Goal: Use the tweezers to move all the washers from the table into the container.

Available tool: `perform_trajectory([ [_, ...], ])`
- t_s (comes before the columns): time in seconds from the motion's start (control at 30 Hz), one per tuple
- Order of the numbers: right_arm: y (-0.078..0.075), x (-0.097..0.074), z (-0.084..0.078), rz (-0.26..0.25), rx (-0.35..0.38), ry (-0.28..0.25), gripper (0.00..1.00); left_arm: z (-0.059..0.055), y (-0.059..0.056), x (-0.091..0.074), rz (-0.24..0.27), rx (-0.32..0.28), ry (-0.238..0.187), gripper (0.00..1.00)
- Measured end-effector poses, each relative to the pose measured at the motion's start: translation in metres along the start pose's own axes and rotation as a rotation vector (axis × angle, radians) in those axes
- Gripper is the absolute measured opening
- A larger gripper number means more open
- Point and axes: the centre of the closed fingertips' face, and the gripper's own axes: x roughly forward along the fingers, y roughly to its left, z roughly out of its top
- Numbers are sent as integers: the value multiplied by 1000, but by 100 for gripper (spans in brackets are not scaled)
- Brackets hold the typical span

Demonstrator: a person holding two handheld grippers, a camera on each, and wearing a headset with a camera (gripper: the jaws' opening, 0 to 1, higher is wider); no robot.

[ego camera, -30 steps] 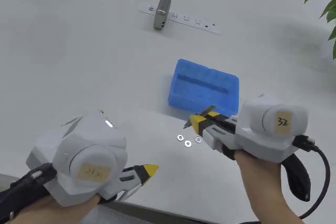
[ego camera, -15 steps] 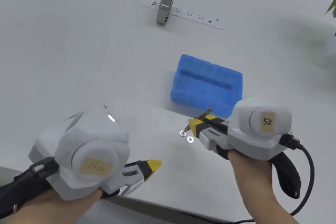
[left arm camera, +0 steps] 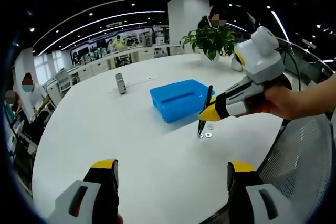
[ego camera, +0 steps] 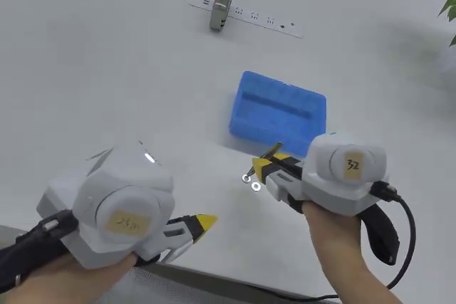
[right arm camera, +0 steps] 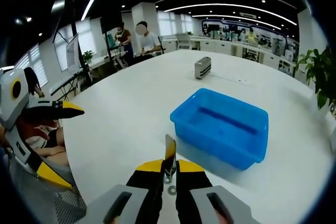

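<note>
Transfer appears not yet started: the washers (left arm camera: 209,135) lie on the table (left arm camera: 131,140) just beside the container (right arm camera: 215,145), whose visible interior holds none. The right gripper (right arm camera: 168,167) is clamped on the tweezers (left arm camera: 205,108), tips at the washers. The left gripper (left arm camera: 172,166) is wide apart, empty.

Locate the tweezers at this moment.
Head view, right of centre: the thin dark metal tweezers are clamped in the right gripper, tips down at the small round metal washers, just in front of the blue rectangular plastic container.
</note>
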Motion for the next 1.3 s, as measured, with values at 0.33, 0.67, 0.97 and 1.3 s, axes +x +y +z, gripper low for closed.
perform_trajectory([
  [0.33, 0, 0, -1, -8, -2, 9, 4, 0, 0, 0, 1, 4, -3, 87],
  [0.67, -3, -2, 1, -5, 27, 26, 3, 1, 0, -1, 1, 3, -3, 87],
  [0.97, -11, -13, 25, -6, 59, -25, 3, 0, -1, -1, 1, 7, -2, 87],
  [1.3, -21, -23, 76, -23, 45, -138, 3, 0, 0, -1, 4, 5, -4, 87],
])
